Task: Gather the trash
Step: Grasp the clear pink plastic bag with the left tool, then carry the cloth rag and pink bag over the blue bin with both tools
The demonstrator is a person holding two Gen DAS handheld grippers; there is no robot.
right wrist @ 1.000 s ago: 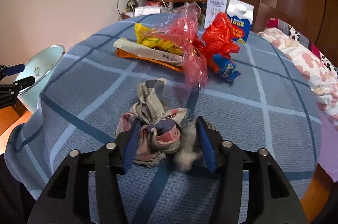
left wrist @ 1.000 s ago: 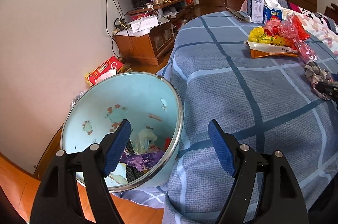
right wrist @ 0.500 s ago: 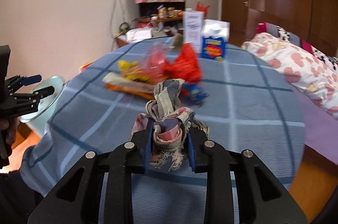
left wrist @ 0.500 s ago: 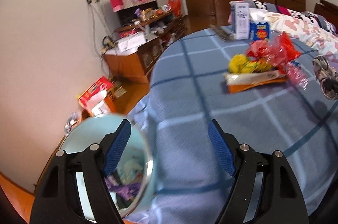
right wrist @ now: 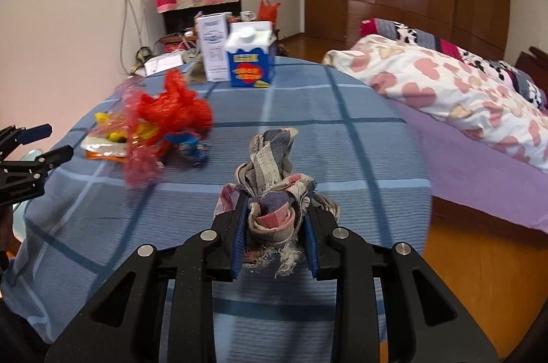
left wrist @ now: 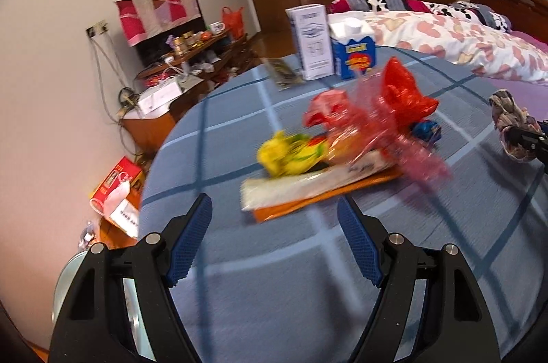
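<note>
Left gripper (left wrist: 274, 239): jaws wide apart, empty, over the blue checked worktop (left wrist: 239, 294) near the red and yellow plastic wrappers (left wrist: 342, 140). Right gripper (right wrist: 274, 239): jaws clamped on the frayed checked cloth wad (right wrist: 270, 188), held clear of the worktop. Advice: keep the squeeze firm while carrying it to the pale blue bin (left wrist: 65, 280). Versus earlier: right jaws have just been closing on the wad; the bin has slid to the frame's corner.

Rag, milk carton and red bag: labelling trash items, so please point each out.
rag (right wrist: 272, 209), right wrist view, bunched middle between pads
milk carton (right wrist: 251, 68), right wrist view, blue front face
red bag (right wrist: 174, 109), right wrist view, crumpled centre
</note>
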